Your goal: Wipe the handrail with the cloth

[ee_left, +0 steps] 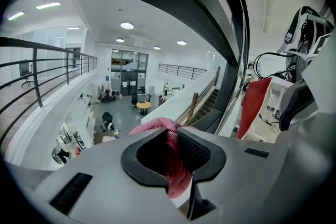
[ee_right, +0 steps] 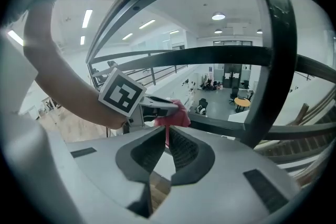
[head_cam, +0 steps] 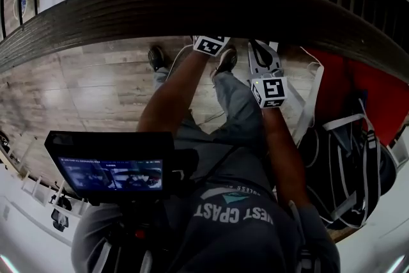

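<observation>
L gripper clamped on pink cloth by the dark handrail, R gripper near it, jaws approx closed, nothing gripped.

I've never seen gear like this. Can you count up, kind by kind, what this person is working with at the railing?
Handheld grippers: 2 (left gripper, right gripper)
Red cloth: 1, between the left gripper's jaws
Dark handrail: 1
Chest-mounted screen: 1
Total: 5
</observation>
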`<action>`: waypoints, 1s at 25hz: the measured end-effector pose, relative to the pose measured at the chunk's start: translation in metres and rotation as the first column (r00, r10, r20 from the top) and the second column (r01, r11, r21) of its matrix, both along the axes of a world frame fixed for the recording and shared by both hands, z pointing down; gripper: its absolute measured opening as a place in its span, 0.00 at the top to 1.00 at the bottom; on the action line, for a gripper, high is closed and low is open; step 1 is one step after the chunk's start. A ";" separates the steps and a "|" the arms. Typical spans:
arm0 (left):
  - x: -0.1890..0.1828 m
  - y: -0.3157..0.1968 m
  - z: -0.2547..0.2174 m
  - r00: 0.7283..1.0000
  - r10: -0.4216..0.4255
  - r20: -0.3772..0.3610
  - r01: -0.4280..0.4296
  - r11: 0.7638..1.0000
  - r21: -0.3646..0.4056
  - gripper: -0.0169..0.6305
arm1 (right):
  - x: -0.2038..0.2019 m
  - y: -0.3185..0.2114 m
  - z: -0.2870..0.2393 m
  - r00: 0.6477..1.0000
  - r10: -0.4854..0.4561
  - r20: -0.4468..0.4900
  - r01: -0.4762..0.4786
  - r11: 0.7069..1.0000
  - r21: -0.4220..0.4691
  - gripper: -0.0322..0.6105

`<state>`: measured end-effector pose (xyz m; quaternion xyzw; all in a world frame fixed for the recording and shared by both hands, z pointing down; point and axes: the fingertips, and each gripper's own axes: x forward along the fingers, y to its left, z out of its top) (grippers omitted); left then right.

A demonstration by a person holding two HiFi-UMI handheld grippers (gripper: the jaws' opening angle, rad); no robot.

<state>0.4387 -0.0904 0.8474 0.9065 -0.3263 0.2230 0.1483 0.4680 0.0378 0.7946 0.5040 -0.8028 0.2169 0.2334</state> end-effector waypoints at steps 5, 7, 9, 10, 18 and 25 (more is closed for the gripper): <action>0.052 0.009 -0.001 0.999 0.047 0.003 -0.047 0.999 0.004 0.88 | 0.049 0.007 0.002 0.997 0.075 0.003 -0.075 0.997 -0.002 0.92; 0.068 0.012 -0.002 0.998 0.055 0.003 -0.055 0.998 0.006 0.88 | 0.065 0.010 0.002 0.996 0.094 0.006 -0.094 0.996 0.001 0.92; 0.082 0.014 -0.002 0.998 0.065 0.003 -0.065 0.998 0.007 0.88 | 0.079 0.014 0.002 0.994 0.112 0.009 -0.112 0.994 0.000 0.92; 0.088 0.016 -0.003 0.997 0.071 0.004 -0.071 0.997 0.006 0.88 | 0.085 0.016 0.002 0.992 0.123 0.010 -0.123 0.992 0.000 0.92; 0.134 0.028 -0.004 0.992 0.127 -0.003 -0.127 0.992 0.002 0.88 | 0.114 0.026 0.001 0.989 0.147 0.024 -0.148 0.989 0.003 0.92; 0.130 0.031 -0.010 0.989 0.147 -0.011 -0.147 0.989 -0.009 0.88 | 0.116 0.023 -0.005 0.992 0.121 0.044 -0.122 0.993 0.010 0.92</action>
